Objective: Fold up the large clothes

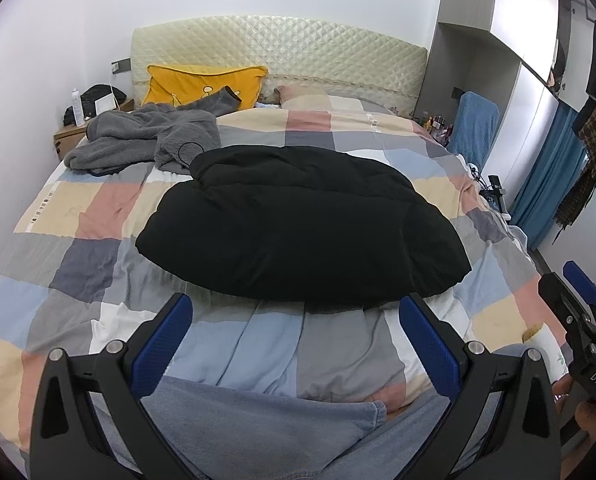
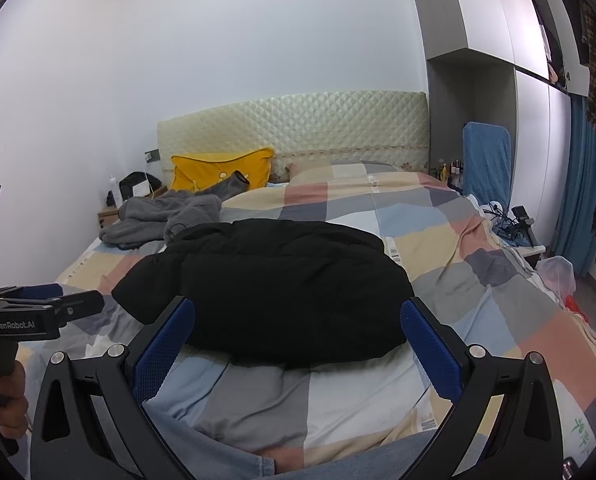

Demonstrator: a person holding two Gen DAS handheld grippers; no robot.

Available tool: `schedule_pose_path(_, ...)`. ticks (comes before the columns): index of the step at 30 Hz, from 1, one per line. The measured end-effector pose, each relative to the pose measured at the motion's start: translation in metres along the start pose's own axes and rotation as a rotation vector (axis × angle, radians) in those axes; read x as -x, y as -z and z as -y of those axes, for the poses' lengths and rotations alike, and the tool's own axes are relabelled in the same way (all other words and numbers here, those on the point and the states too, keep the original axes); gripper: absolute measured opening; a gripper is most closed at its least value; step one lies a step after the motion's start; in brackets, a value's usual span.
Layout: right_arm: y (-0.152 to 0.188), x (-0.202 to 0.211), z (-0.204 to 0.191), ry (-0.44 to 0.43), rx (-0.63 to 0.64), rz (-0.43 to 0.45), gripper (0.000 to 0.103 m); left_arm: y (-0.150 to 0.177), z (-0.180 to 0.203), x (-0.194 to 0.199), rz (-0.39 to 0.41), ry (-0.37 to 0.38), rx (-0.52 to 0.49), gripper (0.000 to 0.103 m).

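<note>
1. Left wrist view: the left gripper (image 1: 296, 334) is held low above the near edge of the bed (image 1: 98, 216), its jaws wide apart with nothing between them; both blue pads (image 1: 164, 346) are bare.
2. Black padded jacket (image 1: 301, 224): the large garment lies in a rounded, bulky heap on the middle of the checked quilt (image 1: 258, 356), just beyond the jaws and not touched by them.
3. Right gripper (image 2: 298, 334): in its own view its jaws are likewise spread wide, empty, level with the near hem of the jacket, which lies between and behind the two pads.
4. Each gripper shows at the edge of the other's view: the right one at the far right of the left wrist view, the left one at the far left of the right wrist view, where a hand (image 2: 6, 404) grips its handle.
5. Grey fleece garment (image 1: 146, 136): crumpled at the far left of the bed, touching the jacket's far corner, with one sleeve raised against the yellow cushion (image 1: 202, 86).
6. Quilted cream headboard (image 1: 282, 52): stands against the white wall behind the cushion.
7. Bedside cabinet (image 1: 68, 136): at the far left corner, carrying a clear bottle (image 1: 76, 108) and a dark bag.
8. Blue towel (image 1: 473, 124): draped over an upright frame on the right side of the bed, beside the wardrobe (image 1: 509, 60).
9. Blue denim (image 1: 258, 432): the person's clothing fills the bottom of both views, below the jaws.
</note>
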State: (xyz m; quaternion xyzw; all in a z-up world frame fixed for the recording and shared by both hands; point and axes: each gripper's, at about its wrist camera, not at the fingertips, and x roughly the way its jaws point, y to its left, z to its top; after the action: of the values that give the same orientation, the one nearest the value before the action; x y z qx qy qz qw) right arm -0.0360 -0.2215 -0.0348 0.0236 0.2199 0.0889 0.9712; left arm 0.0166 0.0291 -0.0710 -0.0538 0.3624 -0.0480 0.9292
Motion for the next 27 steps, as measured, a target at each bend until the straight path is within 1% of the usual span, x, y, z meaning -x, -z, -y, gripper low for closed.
schedule_pose_path(12,0.0026,0.0,-0.003,-0.001,0.002,-0.001,0.103,0.0037,0.002,0.0003,-0.006,0.015,0.01,0.103)
schedule_pose_path(27,0.003,0.0027,-0.0029,0.0,-0.001,-0.002,0.103,0.0051,-0.0003,0.0038,0.002,0.012,0.005,0.103)
